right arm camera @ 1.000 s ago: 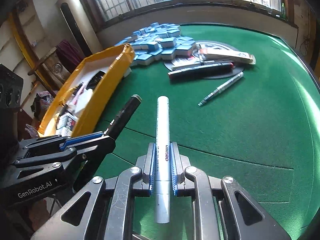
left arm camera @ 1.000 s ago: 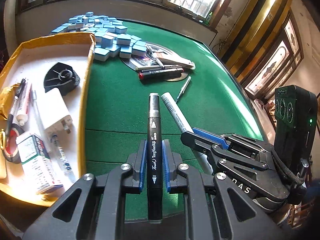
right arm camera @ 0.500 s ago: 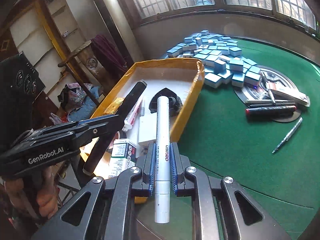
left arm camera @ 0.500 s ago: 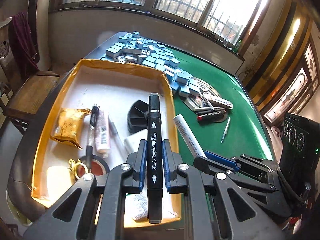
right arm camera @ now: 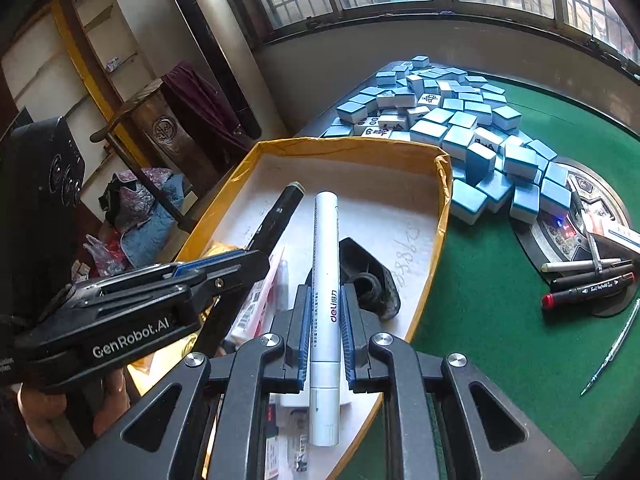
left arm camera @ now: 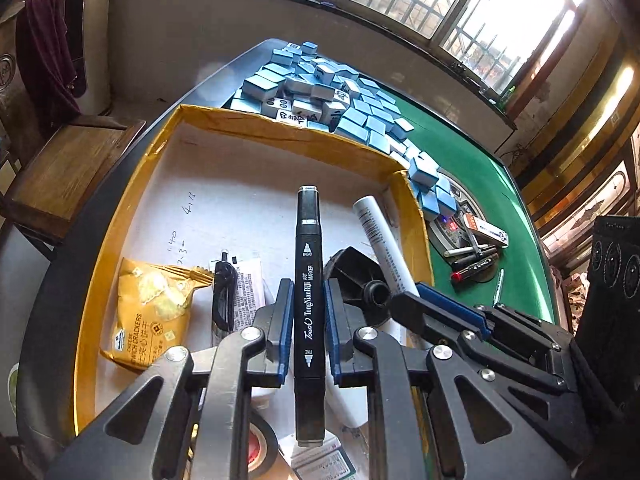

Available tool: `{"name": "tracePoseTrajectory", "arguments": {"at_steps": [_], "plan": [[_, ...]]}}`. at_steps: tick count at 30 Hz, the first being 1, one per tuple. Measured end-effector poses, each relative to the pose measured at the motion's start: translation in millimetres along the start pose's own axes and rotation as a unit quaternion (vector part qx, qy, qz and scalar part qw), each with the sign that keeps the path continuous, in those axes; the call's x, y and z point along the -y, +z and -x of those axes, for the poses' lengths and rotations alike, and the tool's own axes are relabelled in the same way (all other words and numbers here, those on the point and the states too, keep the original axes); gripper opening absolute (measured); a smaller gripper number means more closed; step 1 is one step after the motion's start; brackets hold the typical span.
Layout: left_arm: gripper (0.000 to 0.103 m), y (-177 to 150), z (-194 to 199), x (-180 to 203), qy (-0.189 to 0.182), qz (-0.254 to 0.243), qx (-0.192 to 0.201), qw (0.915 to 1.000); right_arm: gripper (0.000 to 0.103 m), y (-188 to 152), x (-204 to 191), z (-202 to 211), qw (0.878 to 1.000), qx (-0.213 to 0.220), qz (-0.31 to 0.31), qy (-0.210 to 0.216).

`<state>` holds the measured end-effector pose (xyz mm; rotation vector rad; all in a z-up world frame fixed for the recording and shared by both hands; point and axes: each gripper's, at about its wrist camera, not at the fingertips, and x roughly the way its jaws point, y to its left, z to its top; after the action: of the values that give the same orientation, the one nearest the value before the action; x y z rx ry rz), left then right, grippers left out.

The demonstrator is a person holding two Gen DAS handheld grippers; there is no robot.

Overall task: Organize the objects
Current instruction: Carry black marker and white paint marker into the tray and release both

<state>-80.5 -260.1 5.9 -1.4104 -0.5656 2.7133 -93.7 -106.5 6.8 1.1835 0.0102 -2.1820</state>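
Observation:
My left gripper (left arm camera: 307, 296) is shut on a black art marker (left arm camera: 308, 280) and holds it above the yellow-rimmed cardboard tray (left arm camera: 120, 216). My right gripper (right arm camera: 325, 304) is shut on a white Deli marker (right arm camera: 325, 272), also above the tray (right arm camera: 442, 216). The two grippers are side by side; the right one (left arm camera: 444, 312) shows in the left wrist view with the white marker (left arm camera: 380, 240), and the left one (right arm camera: 224, 268) shows in the right wrist view with the black marker (right arm camera: 280, 212).
The tray holds a cracker packet (left arm camera: 148, 316), a black pen (left arm camera: 222, 292), a black plastic piece (right arm camera: 368, 276), tape (left arm camera: 260, 448) and small boxes. A pile of blue mahjong tiles (right arm camera: 460, 128) lies behind it. Markers (right arm camera: 588, 284) and a pen (right arm camera: 612, 348) lie on the green table (right arm camera: 500, 340).
Both grippers have moved left from over the green felt to over the tray, each still holding its marker.

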Motion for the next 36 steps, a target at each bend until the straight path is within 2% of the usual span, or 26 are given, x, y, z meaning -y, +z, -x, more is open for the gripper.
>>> {"name": "tracePoseTrajectory", "arguments": {"at_steps": [14,21,23,24,25,26,27,28,30,33,36], "plan": [[0.012,-1,-26,-8,0.015,0.006,-0.029,0.9994,0.013,19,17,-26,0.999,-0.005,-0.013,-0.035],[0.013,-3,-27,-5,0.023,0.000,-0.030,0.9993,0.013,18,21,-29,0.999,-0.012,-0.016,-0.027],[0.013,-5,-23,0,0.023,-0.013,-0.018,0.9995,0.015,17,20,-25,1.000,-0.005,-0.016,-0.018],[0.014,-6,-20,3,0.025,-0.017,-0.009,0.9995,0.022,17,21,-21,1.000,-0.003,-0.016,-0.013],[0.017,-7,-15,5,0.028,-0.022,-0.001,0.9994,0.032,16,22,-16,1.000,0.002,-0.018,-0.005],[0.022,-9,-11,8,0.032,-0.029,0.006,0.9991,0.038,15,23,-9,1.000,0.011,-0.020,0.004],[0.034,-10,-5,11,0.035,-0.034,0.017,0.9987,0.046,13,25,1,0.999,0.023,-0.020,0.013],[0.046,-13,2,15,0.036,-0.037,0.031,0.9982,0.049,9,29,13,0.999,0.033,-0.022,0.017],[0.056,-18,17,24,0.035,-0.047,0.062,0.9964,0.050,0,41,36,0.998,0.049,-0.027,0.021],[0.063,-28,35,52,0.029,-0.078,0.103,0.9912,0.055,-20,74,67,0.997,0.066,-0.045,-0.003],[0.065,-39,46,88,0.003,-0.119,0.133,0.9840,0.056,-42,122,82,0.993,0.053,-0.081,-0.072]]}}
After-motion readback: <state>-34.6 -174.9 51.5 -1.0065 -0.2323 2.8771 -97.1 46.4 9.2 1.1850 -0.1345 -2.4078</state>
